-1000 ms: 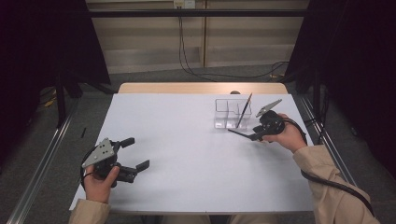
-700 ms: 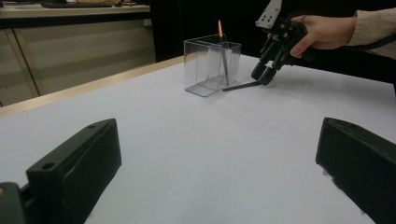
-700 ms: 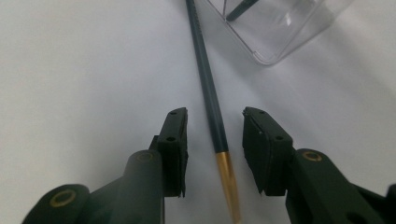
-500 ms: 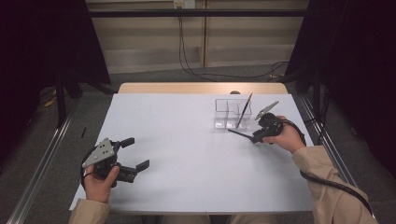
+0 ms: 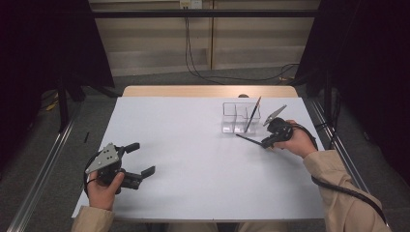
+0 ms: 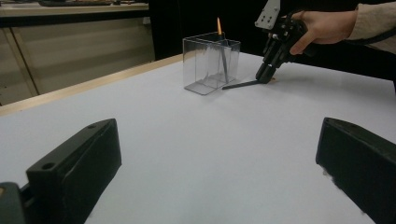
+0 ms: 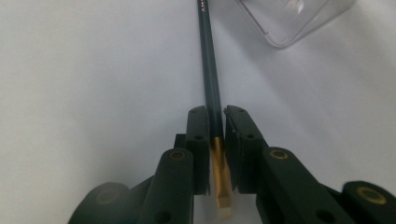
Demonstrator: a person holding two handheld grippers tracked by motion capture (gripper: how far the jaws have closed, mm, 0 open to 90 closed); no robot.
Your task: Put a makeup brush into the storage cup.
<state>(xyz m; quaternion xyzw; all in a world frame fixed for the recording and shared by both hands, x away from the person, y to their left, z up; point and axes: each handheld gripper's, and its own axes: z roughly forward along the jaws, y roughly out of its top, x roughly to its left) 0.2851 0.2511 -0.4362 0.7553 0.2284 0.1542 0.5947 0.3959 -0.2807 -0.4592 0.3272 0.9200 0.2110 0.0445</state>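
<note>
My right gripper [image 7: 215,126], its jaws having just been closing, is pinching a slim dark green pencil with a gold ferrule [image 7: 209,84] at the centre of the right gripper view, just beside the clear plastic divided box [image 5: 236,116]. It is looking light, stiff and slippery, so gripping near the ferrule seems sensible. My left gripper [image 5: 138,160] is sitting wide and empty at lower left of the white table [image 5: 193,145].

What I can't make out

In my right gripper view the pencil [image 7: 211,88] runs off the top edge, the clear holder [image 7: 299,18] is cropped to one corner, and the lettering near that edge is unreadable.
</note>
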